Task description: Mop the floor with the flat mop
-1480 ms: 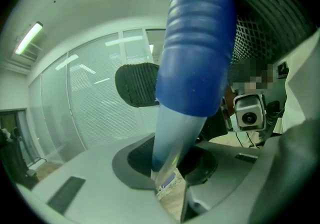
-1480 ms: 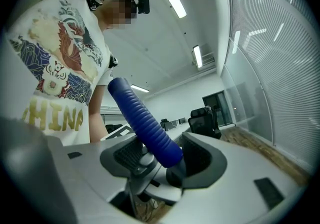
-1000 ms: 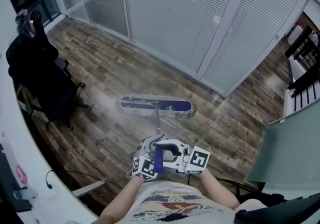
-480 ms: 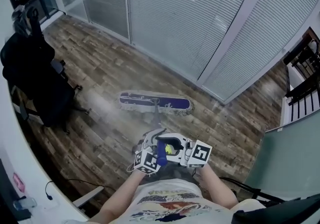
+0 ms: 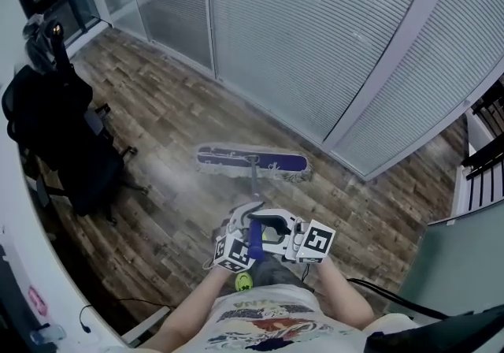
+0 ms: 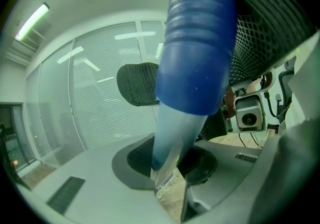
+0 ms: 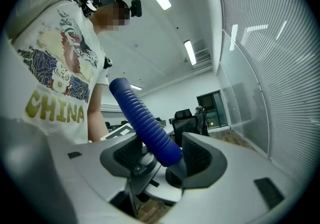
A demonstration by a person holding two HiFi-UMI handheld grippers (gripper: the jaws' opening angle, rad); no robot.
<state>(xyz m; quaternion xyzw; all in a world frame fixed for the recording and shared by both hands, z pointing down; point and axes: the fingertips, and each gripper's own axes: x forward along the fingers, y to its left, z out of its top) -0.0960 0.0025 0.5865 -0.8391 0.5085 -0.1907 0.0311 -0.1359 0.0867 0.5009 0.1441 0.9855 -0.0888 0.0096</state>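
Two tongs clasp one flat mop (image 5: 253, 162), whose long, narrow head lies flat on the wood-plank floor (image 5: 157, 123), just in front of the glass partition with blinds (image 5: 315, 44). The head is dark blue on top with a pale fringe along its edges. A thin grey shaft (image 5: 253, 186) rises from its middle toward the person and ends in a ribbed blue grip (image 5: 254, 243).

The left tongs (image 5: 246, 227) are closed partway on the pale shaft (image 6: 172, 143) just below the blue grip (image 6: 197, 43). The right tongs (image 5: 264, 227) stand wider, with their pads against the lower end of the ribbed grip (image 7: 142, 118).

From the head view the tongs cover the place where shaft meets grip. In the left gripper view the grip runs off the top edge, and only a sliver of floor shows between the jaws. A yellow-green spot (image 5: 244, 282) below the tongs is too small to identify. A black office chair (image 5: 63, 131) stands well apart at the left.
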